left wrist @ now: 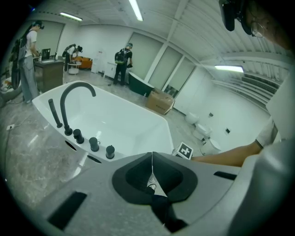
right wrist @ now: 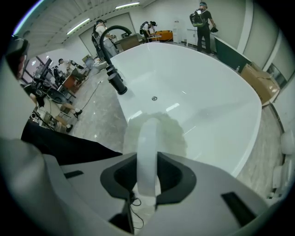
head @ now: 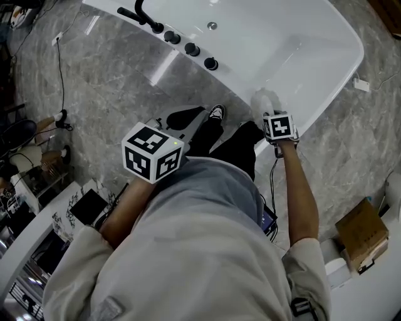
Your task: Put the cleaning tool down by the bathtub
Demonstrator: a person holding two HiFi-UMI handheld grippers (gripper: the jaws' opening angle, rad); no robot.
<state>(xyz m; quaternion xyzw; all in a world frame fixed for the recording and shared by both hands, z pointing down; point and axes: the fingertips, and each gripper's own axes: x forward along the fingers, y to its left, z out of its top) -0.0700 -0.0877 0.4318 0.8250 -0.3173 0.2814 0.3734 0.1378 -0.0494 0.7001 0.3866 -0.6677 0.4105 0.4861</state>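
The cleaning tool is a white fluffy pad [right wrist: 159,131] on a white loop handle [right wrist: 147,152]. My right gripper [right wrist: 147,160] is shut on that handle, and the pad hangs over the inside of the white bathtub [right wrist: 207,92]. In the head view the right gripper [head: 277,123] holds the tool [head: 263,100] at the tub's near rim [head: 313,106]. My left gripper [left wrist: 152,160] is shut with nothing between its jaws. It hangs at my left side [head: 153,152], away from the tub.
A black faucet [head: 141,14] and several black knobs [head: 191,49] sit on the tub's left ledge. My legs and a shoe [head: 216,113] stand on the grey marble floor by the tub. A cardboard box [head: 360,232] lies at the right. People stand far off [left wrist: 122,60].
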